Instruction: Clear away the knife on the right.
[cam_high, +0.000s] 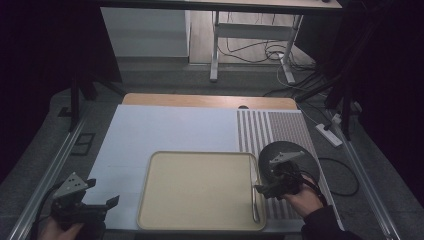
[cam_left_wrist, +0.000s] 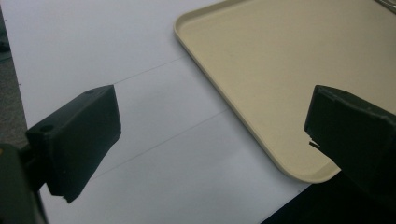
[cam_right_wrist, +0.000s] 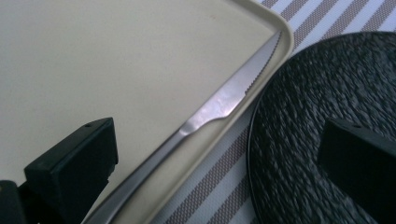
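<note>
A beige tray (cam_high: 200, 190) lies at the near middle of the table. Along its right rim rests a steel knife (cam_high: 255, 195) with a serrated blade (cam_right_wrist: 224, 102). Just right of the tray, a black textured plate (cam_high: 295, 152) sits on a striped mat (cam_high: 280, 127). My right gripper (cam_high: 265, 189) hovers open over the tray's right edge; in the right gripper view the knife passes between its jaws (cam_right_wrist: 219, 154), untouched, with the plate (cam_right_wrist: 308, 102) under the right jaw. My left gripper (cam_high: 102, 194) is open at the near left corner, above the white sheet (cam_left_wrist: 140, 116) beside the tray (cam_left_wrist: 261, 60).
A white sheet (cam_high: 165, 130) covers the left and middle of the table. A wooden strip (cam_high: 210, 100) runs along the far edge. Beyond stand a desk's legs (cam_high: 215, 50), floor cables (cam_high: 265, 50) and a power strip (cam_high: 328, 134). Metal rails flank the table.
</note>
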